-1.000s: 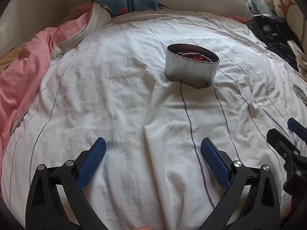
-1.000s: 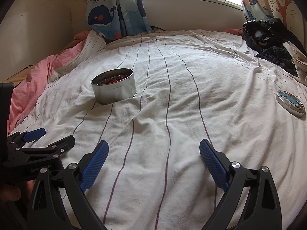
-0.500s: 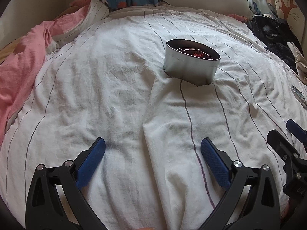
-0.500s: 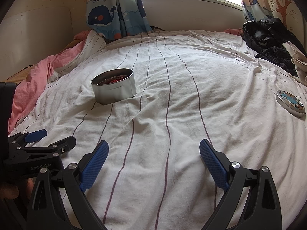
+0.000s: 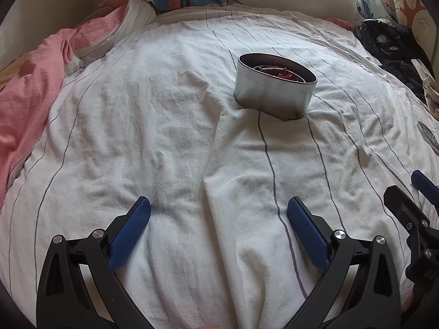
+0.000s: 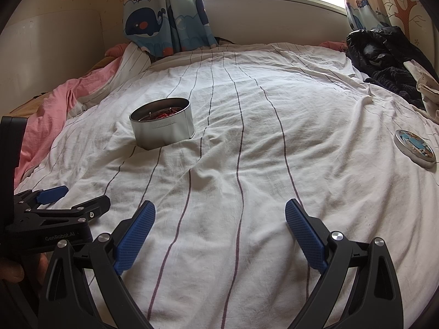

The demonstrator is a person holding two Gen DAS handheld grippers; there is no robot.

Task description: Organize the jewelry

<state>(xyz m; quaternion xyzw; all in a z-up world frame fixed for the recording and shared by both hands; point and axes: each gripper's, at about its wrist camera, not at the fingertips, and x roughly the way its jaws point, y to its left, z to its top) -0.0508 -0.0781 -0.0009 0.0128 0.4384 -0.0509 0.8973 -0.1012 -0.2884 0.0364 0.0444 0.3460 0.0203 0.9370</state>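
An open silver oval tin [image 5: 274, 93] stands on the striped white bedsheet, with red jewelry [image 5: 284, 75] and thin metal pieces inside. It also shows in the right wrist view [image 6: 163, 128]. The tin's round lid [image 6: 414, 144] with a blue picture lies on the sheet at the far right. My left gripper [image 5: 219, 213] is open and empty, low over the sheet, well short of the tin. My right gripper [image 6: 220, 213] is open and empty, to the right of the left one.
A pink blanket [image 5: 30, 82] is bunched along the bed's left side. Dark clothes [image 6: 384, 54] are piled at the back right. Whale-print curtains [image 6: 164, 19] and a window wall stand behind the bed.
My left gripper has tilted slightly downward and edged forward, so the tin sits a little lower in its view. The right gripper has stayed still. Both stay open.
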